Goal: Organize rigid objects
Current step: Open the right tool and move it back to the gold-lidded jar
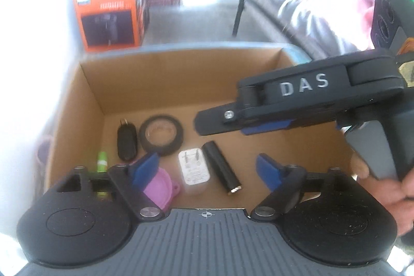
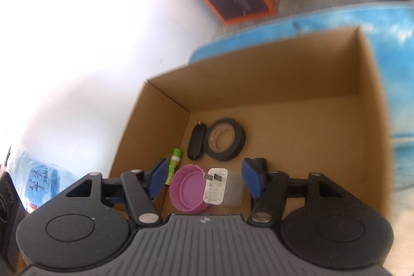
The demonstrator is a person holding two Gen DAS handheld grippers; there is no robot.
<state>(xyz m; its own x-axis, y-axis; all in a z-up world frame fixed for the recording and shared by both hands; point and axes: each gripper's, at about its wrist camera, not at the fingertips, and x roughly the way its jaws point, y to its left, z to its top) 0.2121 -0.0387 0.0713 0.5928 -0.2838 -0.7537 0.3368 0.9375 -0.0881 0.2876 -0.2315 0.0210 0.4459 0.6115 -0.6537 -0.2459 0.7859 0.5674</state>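
An open cardboard box (image 1: 145, 74) holds a black tape roll (image 1: 162, 134), a black key fob (image 1: 126, 144), a green tube (image 1: 102, 162), a pink lid (image 1: 159, 188), a white charger (image 1: 194, 167) and a black cylinder (image 1: 222, 170). My left gripper (image 1: 207, 167) hangs above the box's near side, open, with nothing between its blue pads (image 1: 146, 167). My right gripper (image 2: 204, 177) is also open and empty over the box. In its view the pink lid (image 2: 187, 188) and the charger (image 2: 214, 185) lie on the box floor below it. In the left wrist view the right gripper (image 1: 209, 122) reaches in from the right.
An orange product box (image 1: 108, 4) stands on the floor beyond the cardboard box. The cardboard box rests on a blue surface (image 2: 398, 69). A hand (image 1: 388, 185) holds the right gripper's handle. A dark chair leg (image 1: 239, 14) is at the back.
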